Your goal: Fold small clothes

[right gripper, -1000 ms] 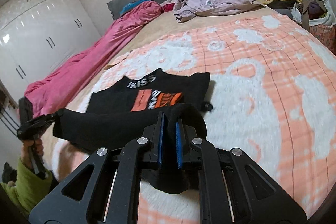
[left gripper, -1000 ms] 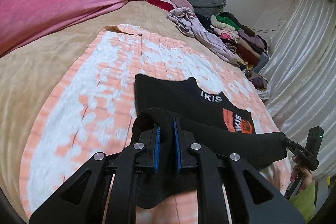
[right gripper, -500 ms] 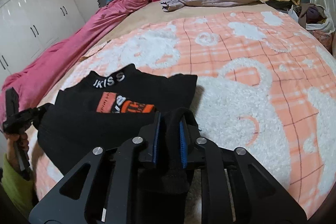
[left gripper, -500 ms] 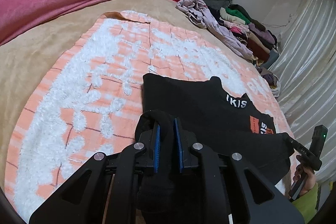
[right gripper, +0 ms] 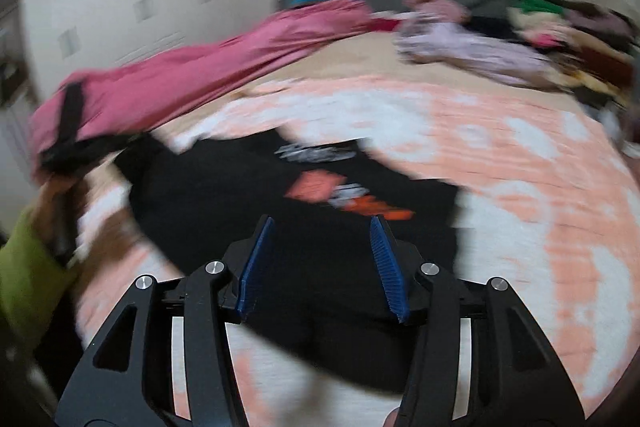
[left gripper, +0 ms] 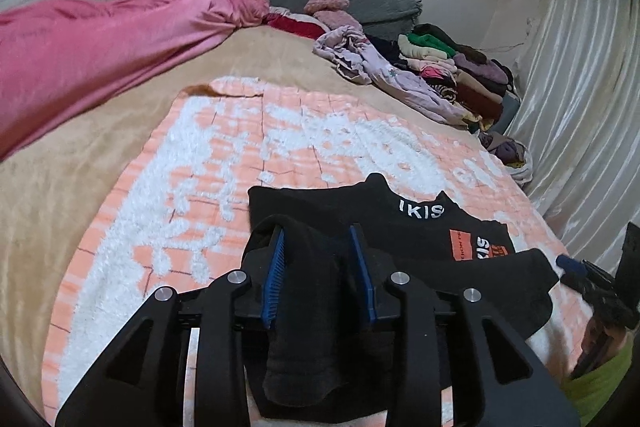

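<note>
**Both claws letting go of the folded black top**

The left claw (left gripper: 320,267) is standing partly open over the near edge of a black top (left gripper: 420,239), and its jaws have just been opening. A fold of the black cloth is still lying between the blue pads (left gripper: 274,279), draped over the claw and hanging down toward the camera, but the pads are no longer pressing on it from both sides.

The right claw (right gripper: 320,259) is standing wider, its jaws also having just been opening. Black cloth is lying beneath and between its blue pads (right gripper: 256,263), which are spread clear of it. This view is badly blurred, so whether the cloth is touching either pad cannot be told.

The black top (right gripper: 304,219) is lying on an orange and white blanket (left gripper: 200,187) spread over a bed (left gripper: 80,167), with its lower part folded up over itself. White lettering is showing at the collar and an orange patch on the chest just beyond the fold.

In the left view the right claw (left gripper: 588,279) is sitting just beside the far corner of the fold, with a hand (left gripper: 600,339) and a green sleeve (left gripper: 600,391) below it.

A pink cover (left gripper: 100,43) is lying along the far side of the bed, and a pile of clothes (left gripper: 460,75) is stacked near a pale curtain (left gripper: 580,107).
</note>
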A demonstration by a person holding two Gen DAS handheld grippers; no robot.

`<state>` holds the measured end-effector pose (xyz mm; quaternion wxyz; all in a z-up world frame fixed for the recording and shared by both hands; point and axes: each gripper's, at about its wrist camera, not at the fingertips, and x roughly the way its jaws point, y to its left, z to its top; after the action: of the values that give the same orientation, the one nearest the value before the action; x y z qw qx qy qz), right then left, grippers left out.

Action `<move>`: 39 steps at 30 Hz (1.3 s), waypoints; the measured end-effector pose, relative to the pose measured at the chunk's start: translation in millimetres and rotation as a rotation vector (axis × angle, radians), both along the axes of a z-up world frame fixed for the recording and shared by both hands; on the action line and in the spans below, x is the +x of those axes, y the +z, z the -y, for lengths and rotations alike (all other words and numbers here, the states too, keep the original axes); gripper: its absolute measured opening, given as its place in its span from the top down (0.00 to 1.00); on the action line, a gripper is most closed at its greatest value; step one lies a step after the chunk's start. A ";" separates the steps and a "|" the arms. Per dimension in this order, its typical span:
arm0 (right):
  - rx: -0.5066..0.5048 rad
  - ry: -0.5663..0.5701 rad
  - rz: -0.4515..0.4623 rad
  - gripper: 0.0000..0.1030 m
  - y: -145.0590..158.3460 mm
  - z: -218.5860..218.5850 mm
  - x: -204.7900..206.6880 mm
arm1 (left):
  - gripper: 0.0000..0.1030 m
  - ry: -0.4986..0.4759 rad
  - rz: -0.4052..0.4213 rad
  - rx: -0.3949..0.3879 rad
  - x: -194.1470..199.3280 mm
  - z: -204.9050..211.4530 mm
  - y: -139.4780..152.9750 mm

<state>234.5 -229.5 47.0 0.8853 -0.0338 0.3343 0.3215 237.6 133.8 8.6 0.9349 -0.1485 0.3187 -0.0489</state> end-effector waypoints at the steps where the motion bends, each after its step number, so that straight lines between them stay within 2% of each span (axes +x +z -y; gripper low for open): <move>1: -0.007 0.044 -0.017 0.58 -2.6 -11.5 -3.5 | 0.68 -0.002 0.000 -0.001 0.6 -0.2 -0.1; 3: -0.030 0.128 -0.052 0.58 -11.6 -34.8 -10.0 | 0.66 0.006 -0.009 -0.024 2.2 -1.9 -1.4; 6: -0.090 0.215 -0.099 0.58 -28.7 -67.4 -20.6 | 0.57 0.071 -0.016 -0.013 3.6 -13.4 -4.7; 9: -0.106 0.260 -0.139 0.58 -40.1 -85.5 -29.7 | 0.59 0.083 -0.009 -0.049 0.3 -26.9 -0.1; 12: -0.149 0.257 -0.165 0.58 -51.5 -97.1 -30.1 | 0.59 0.061 0.029 0.012 -7.8 -23.2 16.6; 15: -0.176 0.228 -0.165 0.58 -57.7 -98.4 -26.3 | 0.58 -0.010 0.048 0.041 -13.0 -11.4 27.8; 19: -0.166 0.176 -0.139 0.59 -58.8 -96.9 -15.5 | 0.57 -0.132 0.029 0.059 -19.0 17.9 25.6; 21: -0.146 0.153 -0.127 0.60 -55.7 -92.7 -8.1 | 0.57 -0.226 0.015 0.060 -24.7 37.9 20.7; 22: -0.141 0.150 -0.120 0.60 -54.4 -92.5 -6.2 | 0.57 -0.309 0.010 0.071 -30.1 51.9 18.1; 24: -0.136 0.139 -0.094 0.60 -51.2 -90.5 -3.4 | 0.54 -0.443 0.000 0.125 -41.2 76.6 11.7; 27: -0.116 0.119 -0.067 0.61 -45.9 -87.0 4.2 | 0.53 -0.543 -0.010 0.174 -48.1 102.0 -3.4; 31: -0.134 0.075 -0.006 0.59 -35.2 -85.2 17.0 | 0.53 -0.619 -0.084 0.107 -43.5 117.6 -26.6; 33: -0.152 0.051 0.015 0.58 -33.9 -82.6 23.8 | 0.53 -0.631 -0.109 0.099 -40.1 122.0 -35.4; 37: -0.137 -0.001 -0.005 0.58 -38.1 -66.3 36.2 | 0.55 -0.561 -0.157 0.127 -25.1 119.7 -53.3; 39: -0.121 -0.006 -0.018 0.58 -37.9 -58.9 35.4 | 0.60 -0.544 -0.168 0.131 -20.7 118.2 -57.3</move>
<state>270.0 -170.6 9.1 0.8795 -0.0832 0.3610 0.2986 216.9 15.5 -48.7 0.8654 -0.0004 0.4255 -0.2646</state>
